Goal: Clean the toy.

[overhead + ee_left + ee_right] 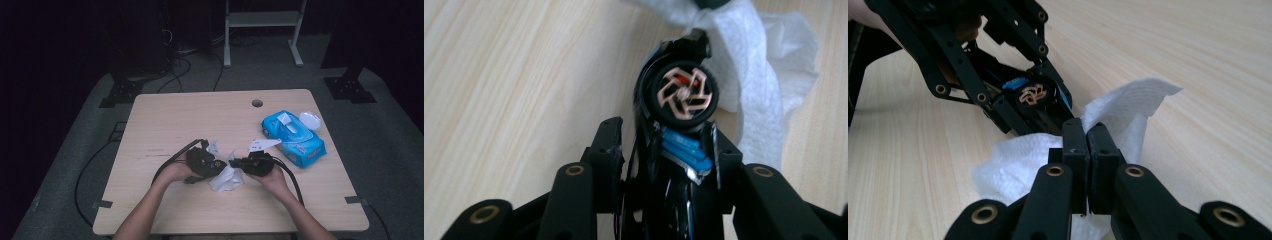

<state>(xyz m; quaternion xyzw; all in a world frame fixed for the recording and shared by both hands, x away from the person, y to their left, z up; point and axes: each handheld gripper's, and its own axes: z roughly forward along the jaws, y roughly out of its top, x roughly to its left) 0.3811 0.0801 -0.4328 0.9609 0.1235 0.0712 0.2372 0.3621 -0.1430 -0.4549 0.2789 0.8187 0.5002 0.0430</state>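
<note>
A small black toy car [684, 95] with blue trim and a copper-spoked wheel sits between the jaws of my left gripper [666, 145], which is shut on its body. My right gripper [1087, 132] is shut on a crumpled white wipe [1128, 105], jaws pressed together on a fold. The wipe lies against the car's wheel end [1033, 95]. In the high view, the left gripper [202, 162] and right gripper [252, 164] face each other near the table's middle, with the wipe [227, 180] bunched between and below them.
A blue pack of wet wipes [295, 137] lies at the right of the wooden table [165, 115], its white lid [310, 120] flipped open. A white flap [264, 144] sticks out beside it. Cables trail off both grippers toward the front edge.
</note>
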